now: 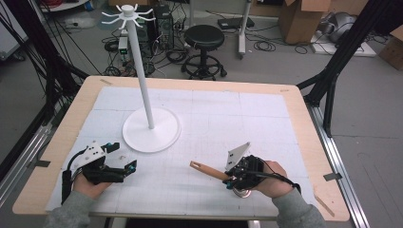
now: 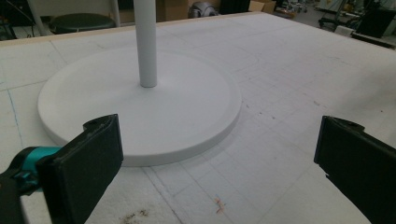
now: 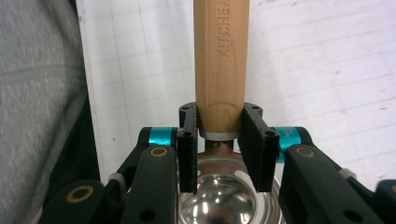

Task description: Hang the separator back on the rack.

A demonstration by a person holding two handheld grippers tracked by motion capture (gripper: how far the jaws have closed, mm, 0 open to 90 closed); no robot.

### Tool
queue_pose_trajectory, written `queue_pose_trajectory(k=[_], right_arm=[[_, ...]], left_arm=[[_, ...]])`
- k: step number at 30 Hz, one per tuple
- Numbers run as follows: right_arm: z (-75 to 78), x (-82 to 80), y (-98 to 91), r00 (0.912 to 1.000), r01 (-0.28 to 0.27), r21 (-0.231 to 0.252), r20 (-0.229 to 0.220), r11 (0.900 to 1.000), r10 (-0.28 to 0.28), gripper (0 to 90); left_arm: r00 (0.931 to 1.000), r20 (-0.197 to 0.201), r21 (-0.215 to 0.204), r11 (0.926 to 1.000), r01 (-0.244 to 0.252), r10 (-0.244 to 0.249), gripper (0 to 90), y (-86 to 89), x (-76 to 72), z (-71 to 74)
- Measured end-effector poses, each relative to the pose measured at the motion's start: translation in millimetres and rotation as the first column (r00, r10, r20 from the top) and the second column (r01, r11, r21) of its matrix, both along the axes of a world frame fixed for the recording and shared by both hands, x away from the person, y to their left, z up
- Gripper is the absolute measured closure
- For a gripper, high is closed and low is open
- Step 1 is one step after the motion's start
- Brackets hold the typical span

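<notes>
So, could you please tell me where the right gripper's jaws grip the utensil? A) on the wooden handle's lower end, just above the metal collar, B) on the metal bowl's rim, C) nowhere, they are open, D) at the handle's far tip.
A: the right gripper has its jaws closed on both sides of the wooden handle just above the collar, with the metal bowl below them.

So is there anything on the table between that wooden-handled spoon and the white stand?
Nothing visible. The right gripper holds the spoon by its wooden handle, and only bare white mat lies between it and the stand. The open left gripper sits off to the side.
</notes>
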State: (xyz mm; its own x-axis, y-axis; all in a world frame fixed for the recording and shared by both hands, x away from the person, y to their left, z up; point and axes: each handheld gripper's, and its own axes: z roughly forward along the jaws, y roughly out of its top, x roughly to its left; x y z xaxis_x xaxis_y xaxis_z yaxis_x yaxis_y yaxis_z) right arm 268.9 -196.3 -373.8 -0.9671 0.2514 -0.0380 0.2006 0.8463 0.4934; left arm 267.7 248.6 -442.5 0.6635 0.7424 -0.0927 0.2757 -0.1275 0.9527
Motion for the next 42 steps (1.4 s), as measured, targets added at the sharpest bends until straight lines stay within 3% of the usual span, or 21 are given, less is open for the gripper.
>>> queue_pose_trajectory(k=[4,7,12,21,25,32,36,39,42], right_arm=[[6.5,3.6,-7.7,0.9975,0.066,0.070,0.023,0.9954,-0.067,69.7],[8.1,5.0,-11.1,0.9951,0.085,0.086,0.043,0.9926,-0.089,69.7],[11.8,8.4,-15.4,0.9900,0.133,0.154,0.025,0.9791,-0.139,69.7],[18.4,11.2,-18.8,0.9879,0.135,0.242,0.041,0.9609,-0.149,69.6],[21.8,11.7,-21.8,0.9732,0.182,0.304,0.080,0.9350,-0.215,69.6],[24.3,12.0,-25.1,0.9690,0.185,0.383,0.082,0.9051,-0.233,69.6],[26.5,12.8,-26.4,0.9634,0.203,0.432,0.072,0.8785,-0.258,69.6],[28.8,12.9,-27.2,0.9474,0.228,0.470,0.095,0.8529,-0.306,69.5],[31.3,14.6,-27.6,0.9447,0.234,0.506,0.083,0.8298,-0.317,69.5]], left_arm=[[1.0000,0.005,-0.004,1.0000,-0.002,0.002,1.8,0.4,-0.1,0.4],[1.0000,0.004,0.001,1.0000,-0.002,0.002,1.8,0.4,-0.1,0.3],[1.0000,0.005,-0.004,1.0000,-0.003,0.003,1.8,0.5,-0.2,0.6],[1.0000,0.006,-0.006,1.0000,-0.005,0.005,1.8,0.5,-0.7,0.8],[1.0000,0.006,-0.006,1.0000,-0.005,0.005,1.8,0.4,-1.0,0.9],[1.0000,0.008,-0.005,1.0000,-0.003,0.003,1.8,0.4,-0.8,1.2],[0.9999,0.013,-0.003,1.0000,-0.004,0.004,1.8,0.1,-1.7,1.9],[0.9999,0.011,-0.005,1.0000,-0.003,0.003,1.8,-0.1,-2.9,2.1],[0.9999,0.013,-0.005,1.0000,-0.002,0.002,1.8,0.3,-4.2,2.7]])
